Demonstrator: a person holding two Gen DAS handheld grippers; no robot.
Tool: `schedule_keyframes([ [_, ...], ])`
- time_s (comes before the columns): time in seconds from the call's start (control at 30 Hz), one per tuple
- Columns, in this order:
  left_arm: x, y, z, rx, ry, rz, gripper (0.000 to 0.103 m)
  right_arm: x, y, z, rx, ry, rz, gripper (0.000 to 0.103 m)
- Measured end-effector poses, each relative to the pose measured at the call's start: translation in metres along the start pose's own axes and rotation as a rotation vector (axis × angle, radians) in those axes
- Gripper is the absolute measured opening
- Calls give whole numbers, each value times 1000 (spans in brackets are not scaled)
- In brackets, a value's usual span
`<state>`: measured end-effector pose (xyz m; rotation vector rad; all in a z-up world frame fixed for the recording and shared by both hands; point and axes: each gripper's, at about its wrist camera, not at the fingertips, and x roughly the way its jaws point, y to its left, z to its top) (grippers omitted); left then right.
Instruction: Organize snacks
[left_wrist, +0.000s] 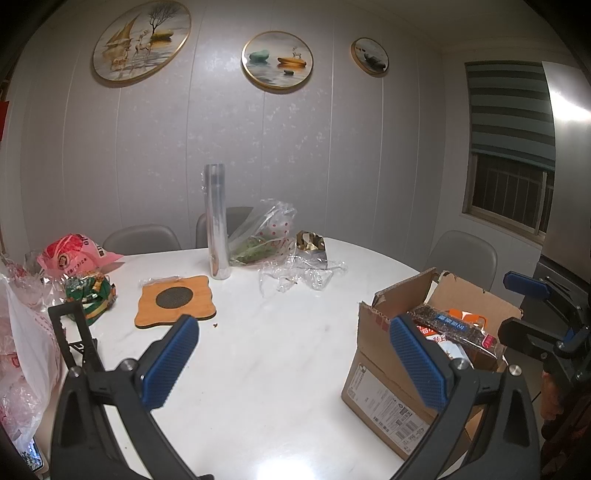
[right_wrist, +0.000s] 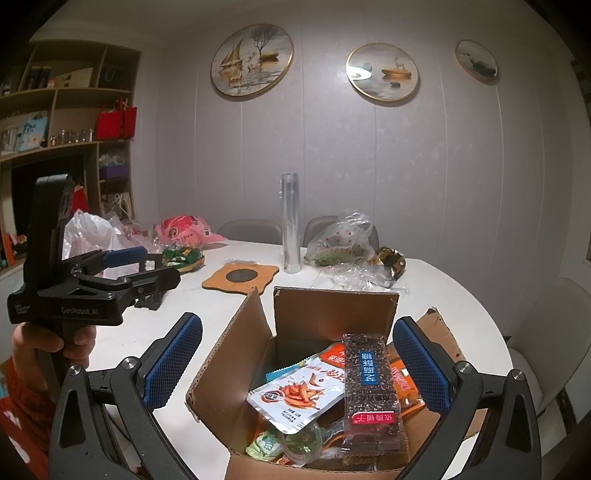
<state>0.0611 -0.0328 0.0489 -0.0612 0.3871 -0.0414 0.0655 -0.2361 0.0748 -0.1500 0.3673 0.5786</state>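
Both tools are spread wide and hold nothing: the left gripper hangs over bare white table, the right gripper above the open brown cardboard box of snack packets, a dark sesame bar on top. Beyond lie an orange wooden trivet, an upright clear film roll and crumpled plastic bags

Open cardboard box stood near right on the table, flaps up, holding a dark seed bar atop mixed snack packets.

You're in a home dining room: a white table ringed by grey chairs, round paintings on the far wall, cluttered shelving at left.
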Motion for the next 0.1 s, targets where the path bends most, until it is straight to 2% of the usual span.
schedule_keyframes([
  [0.1, 0, 1, -1, -2, -2, 1, 102, 0, -1, 0, 0, 0, 0, 103],
])
